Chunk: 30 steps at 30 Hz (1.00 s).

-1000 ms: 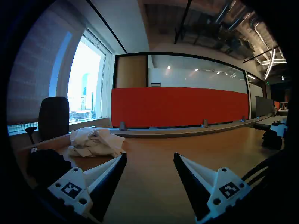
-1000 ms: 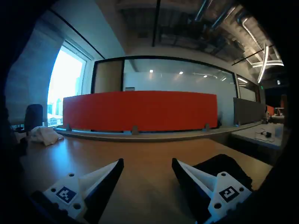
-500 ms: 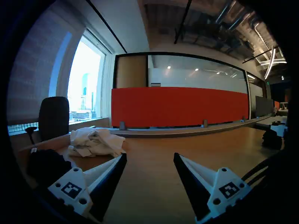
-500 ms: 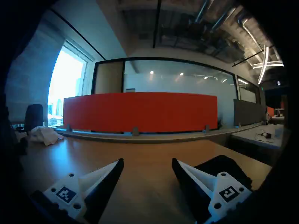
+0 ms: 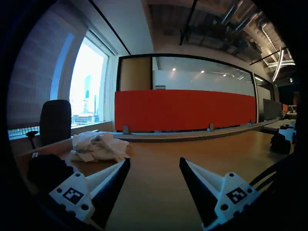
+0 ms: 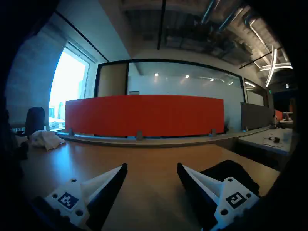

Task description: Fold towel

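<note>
The towel (image 5: 98, 146) lies crumpled in a white heap on the wooden desk (image 5: 215, 148), far left, just ahead of the left gripper's left finger in the left gripper view. In the right gripper view it sits well off at the far left (image 6: 46, 139). The left gripper (image 5: 154, 159) is spread wide with nothing between its fingers, low over bare desk. The right gripper (image 6: 152, 165) is likewise wide and holds nothing. A red partition (image 5: 184, 109) runs along the far edge of the desk, and a dark chair (image 5: 56, 121) stands by the window.

A crumpled white towel (image 5: 98, 146) lies on the wooden desk (image 5: 161, 184), beyond the left gripper (image 5: 154, 163) with parted jaws.
</note>
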Each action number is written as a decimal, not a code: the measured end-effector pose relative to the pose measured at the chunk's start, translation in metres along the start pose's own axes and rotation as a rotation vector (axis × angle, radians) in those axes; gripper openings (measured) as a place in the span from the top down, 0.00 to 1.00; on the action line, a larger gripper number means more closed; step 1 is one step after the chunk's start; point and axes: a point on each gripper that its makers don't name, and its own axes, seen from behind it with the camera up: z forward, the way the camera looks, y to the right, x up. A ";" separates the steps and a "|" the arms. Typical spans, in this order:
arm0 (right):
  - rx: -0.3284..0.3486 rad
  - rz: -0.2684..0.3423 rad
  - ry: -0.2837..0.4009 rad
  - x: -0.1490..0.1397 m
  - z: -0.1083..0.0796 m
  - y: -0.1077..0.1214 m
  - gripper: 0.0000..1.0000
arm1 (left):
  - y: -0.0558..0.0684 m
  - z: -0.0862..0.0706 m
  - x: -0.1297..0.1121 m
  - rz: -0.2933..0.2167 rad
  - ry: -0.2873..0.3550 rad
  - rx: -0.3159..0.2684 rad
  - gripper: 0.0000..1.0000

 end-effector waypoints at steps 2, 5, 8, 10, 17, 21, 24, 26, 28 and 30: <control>0.000 0.000 0.000 0.000 0.000 0.000 0.00 | 0.000 0.000 0.000 0.000 0.000 0.000 0.05; 0.000 0.000 0.000 0.000 0.000 0.000 0.00 | 0.000 0.000 0.001 0.000 0.000 0.000 0.05; 0.000 0.000 0.000 -0.001 0.000 0.000 0.00 | 0.000 0.000 0.001 0.000 0.000 0.000 0.05; 0.000 0.000 0.000 -0.001 0.000 0.000 0.00 | 0.000 0.000 0.001 0.000 0.000 0.000 0.05; 0.000 0.000 0.000 0.000 0.000 0.000 0.00 | 0.000 0.000 0.002 0.000 -0.001 0.000 0.05; 0.000 0.000 0.000 0.000 0.000 0.000 0.00 | 0.000 -0.001 0.002 0.000 -0.001 0.000 0.05; 0.000 0.000 0.000 0.000 0.000 0.000 0.00 | 0.000 -0.001 0.003 0.000 -0.001 0.000 0.05; 0.000 0.000 0.000 0.000 0.000 0.000 0.00 | -0.001 -0.001 0.003 0.000 -0.001 0.000 0.05; 0.000 0.000 0.000 0.000 0.000 0.000 0.00 | -0.001 -0.001 0.003 0.000 -0.001 0.000 0.04; 0.000 0.000 0.000 0.000 0.000 0.000 0.00 | -0.001 -0.001 0.003 0.000 -0.001 0.000 0.05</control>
